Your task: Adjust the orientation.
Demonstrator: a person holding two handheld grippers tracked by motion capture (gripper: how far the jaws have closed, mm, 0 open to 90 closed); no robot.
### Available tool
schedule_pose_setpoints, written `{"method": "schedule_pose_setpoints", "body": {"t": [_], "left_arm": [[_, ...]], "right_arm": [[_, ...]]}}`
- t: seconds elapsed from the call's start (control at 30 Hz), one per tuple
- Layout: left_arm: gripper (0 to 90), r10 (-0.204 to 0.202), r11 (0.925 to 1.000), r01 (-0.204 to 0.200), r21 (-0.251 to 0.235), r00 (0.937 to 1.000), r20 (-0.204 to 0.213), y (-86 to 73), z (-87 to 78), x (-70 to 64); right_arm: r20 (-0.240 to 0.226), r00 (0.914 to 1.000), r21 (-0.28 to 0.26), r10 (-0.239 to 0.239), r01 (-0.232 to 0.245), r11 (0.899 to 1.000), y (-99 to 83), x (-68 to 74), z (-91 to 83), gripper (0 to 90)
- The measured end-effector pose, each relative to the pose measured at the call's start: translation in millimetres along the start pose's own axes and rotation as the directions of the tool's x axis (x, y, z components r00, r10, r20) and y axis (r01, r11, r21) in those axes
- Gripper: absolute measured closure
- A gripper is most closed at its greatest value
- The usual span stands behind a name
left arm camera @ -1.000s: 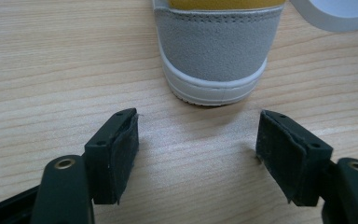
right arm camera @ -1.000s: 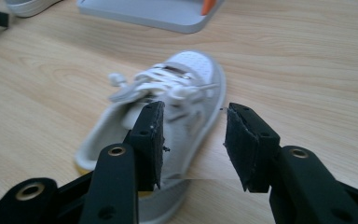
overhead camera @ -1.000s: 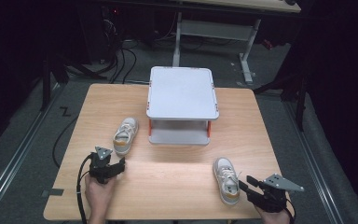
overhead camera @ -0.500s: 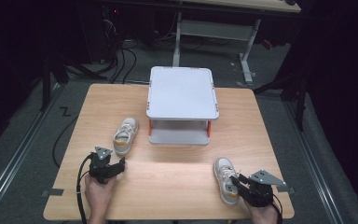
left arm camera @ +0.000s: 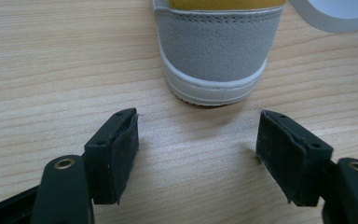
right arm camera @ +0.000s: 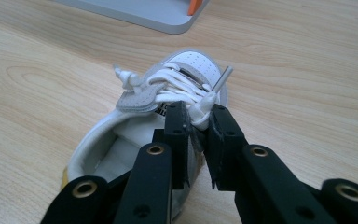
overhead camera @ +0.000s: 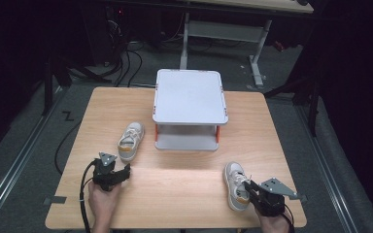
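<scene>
Right tool [right arm camera: 197, 122]: jaws nearly together, pinching the side wall of the right shoe [overhead camera: 236, 184] at the collar, with a lace end caught between the pads. This shoe lies near the front right corner of the worktop [overhead camera: 175, 194], toe toward the grey two-tier rack [overhead camera: 189, 97].

Left tool [left arm camera: 198, 154]: jaws wide, empty, low over the wood just behind the heel of the left shoe [left arm camera: 216, 44], not touching it. In the high view that shoe [overhead camera: 130, 141] sits just left of the rack's lower shelf.

Risks, as judged:
- Grip on the right shoe is thin and off to one side; on lifting, the shoe would likely swing or slip free.
- The trapped lace may pull out instead of bearing weight.
- The left tool, if pushed forward, could shove the heel along instead of straddling it.
</scene>
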State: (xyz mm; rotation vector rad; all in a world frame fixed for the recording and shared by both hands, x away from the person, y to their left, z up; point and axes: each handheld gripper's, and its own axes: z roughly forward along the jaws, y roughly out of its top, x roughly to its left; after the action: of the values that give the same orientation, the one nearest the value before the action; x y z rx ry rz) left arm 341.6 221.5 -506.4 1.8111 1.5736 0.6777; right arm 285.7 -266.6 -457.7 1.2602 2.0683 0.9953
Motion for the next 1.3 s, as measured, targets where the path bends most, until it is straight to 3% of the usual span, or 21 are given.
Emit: {"method": "schedule_pose_setpoints", "body": {"t": [0.17,0.37,0.43,0.53,0.57,0.8,1.07,1.13,1.17,1.27,1.3], "left_arm": [[30.0,-0.001,1.0000,0.001,0.000,1.0000,-0.001,0.0,0.0,-0.2],[30.0,0.000,1.0000,0.000,0.000,1.0000,-0.001,0.0,0.1,-0.1],[30.0,-0.002,1.0000,0.002,-0.001,1.0000,0.000,0.0,0.0,0.0],[29.9,-0.003,1.0000,0.003,-0.001,1.0000,0.000,-0.1,0.0,0.1],[29.8,-0.003,1.0000,0.003,-0.002,1.0000,0.001,-0.1,-0.1,0.3],[29.5,-0.003,1.0000,0.003,-0.002,1.0000,0.004,-0.1,-0.2,0.8],[29.4,-0.003,1.0000,0.003,-0.002,1.0000,0.004,-0.1,-0.2,0.7],[29.4,-0.003,1.0000,0.003,-0.002,1.0000,0.004,-0.1,-0.2,0.7],[29.4,-0.003,1.0000,0.003,-0.002,1.0000,0.004,-0.2,-0.2,0.7],[29.5,-0.002,1.0000,0.002,-0.002,1.0000,0.001,-0.2,-0.1,0.1],[29.5,-0.002,1.0000,0.002,-0.002,1.0000,0.001,-0.2,-0.1,0.1]], "right_arm": [[-0.004,1.0000,-0.013,-0.006,0.006,1.000,4.5,0.9,-2.2,81.3],[-0.012,0.9991,-0.032,-0.042,0.041,0.999,18.7,11.7,0.5,81.3],[-0.021,0.9966,-0.038,-0.080,0.079,0.996,33.1,26.7,8.4,81.3],[-0.023,0.9948,-0.035,-0.099,0.098,0.995,41.5,36.4,15.3,81.2],[-0.025,0.9921,-0.031,-0.123,0.122,0.992,51.2,49.3,26.4,81.2],[-0.025,0.9833,-0.016,-0.180,0.180,0.984,67.4,83.8,56.8,81.2],[0.025,0.9809,0.013,-0.193,0.192,0.981,75.1,100.2,75.5,80.8],[-0.018,0.9860,0.019,-0.166,0.166,0.986,70.0,100.5,82.1,77.6],[-0.018,0.9860,0.019,-0.166,0.166,0.986,70.0,100.5,82.1,77.6],[-0.091,0.9911,0.018,-0.097,0.099,0.995,64.9,96.3,82.6,70.5],[-0.091,0.9911,0.018,-0.097,0.099,0.995,64.9,96.3,82.6,70.5]]}}
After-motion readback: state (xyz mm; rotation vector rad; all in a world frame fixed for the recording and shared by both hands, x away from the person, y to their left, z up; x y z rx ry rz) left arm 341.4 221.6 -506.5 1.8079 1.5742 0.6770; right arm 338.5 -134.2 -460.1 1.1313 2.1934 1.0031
